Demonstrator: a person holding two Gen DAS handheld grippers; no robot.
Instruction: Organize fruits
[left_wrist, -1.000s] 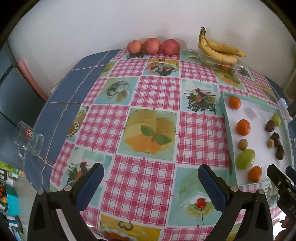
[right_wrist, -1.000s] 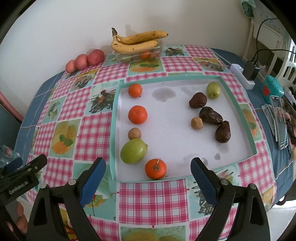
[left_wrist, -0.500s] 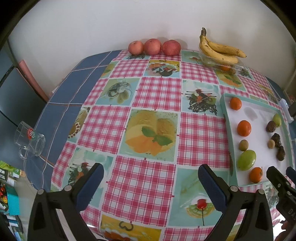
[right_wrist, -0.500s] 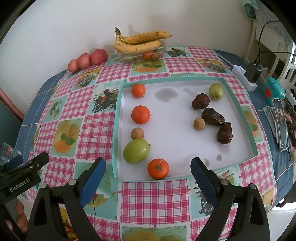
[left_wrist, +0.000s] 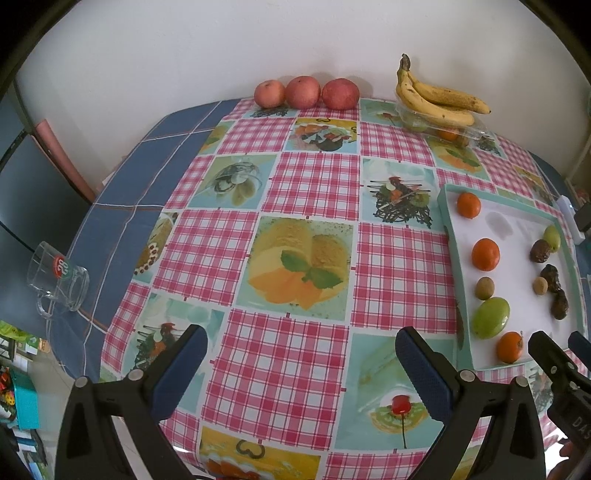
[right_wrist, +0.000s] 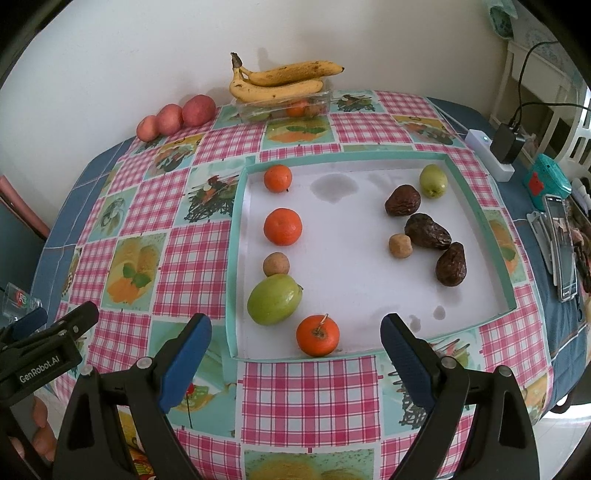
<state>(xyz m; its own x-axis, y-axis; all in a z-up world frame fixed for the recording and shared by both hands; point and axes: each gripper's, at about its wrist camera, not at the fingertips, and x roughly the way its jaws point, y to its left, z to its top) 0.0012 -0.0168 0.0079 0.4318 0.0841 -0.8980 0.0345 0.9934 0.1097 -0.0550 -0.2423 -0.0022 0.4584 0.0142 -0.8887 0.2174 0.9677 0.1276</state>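
Observation:
A white tray with a teal rim (right_wrist: 369, 157) (left_wrist: 448, 236) lies on the checked tablecloth. Down its left side sit three tangerines (right_wrist: 282, 226) (left_wrist: 485, 253), a small brown fruit (right_wrist: 276, 264) and a large green fruit (right_wrist: 274, 299) (left_wrist: 491, 317). On its right side lie three dark wrinkled avocados (right_wrist: 427, 231), a second small brown fruit (right_wrist: 400, 245) and a small green fruit (right_wrist: 433, 180). My right gripper (right_wrist: 295, 343) is open above the tray's near edge, with the nearest tangerine (right_wrist: 317, 335) between and beyond its fingers. My left gripper (left_wrist: 299, 358) hangs open over bare tablecloth, left of the tray.
Three red apples (left_wrist: 306, 92) line the back wall. Bananas (right_wrist: 280, 79) rest on a clear box holding more fruit. A glass mug (left_wrist: 59, 275) lies on the blue cloth at left. A power strip (right_wrist: 487, 151), charger and phone (right_wrist: 561, 245) sit right of the tray.
Both grippers have drawn back and risen slightly, so the table looks a little smaller and lower in both views. Neither has closed; no fruit has moved.

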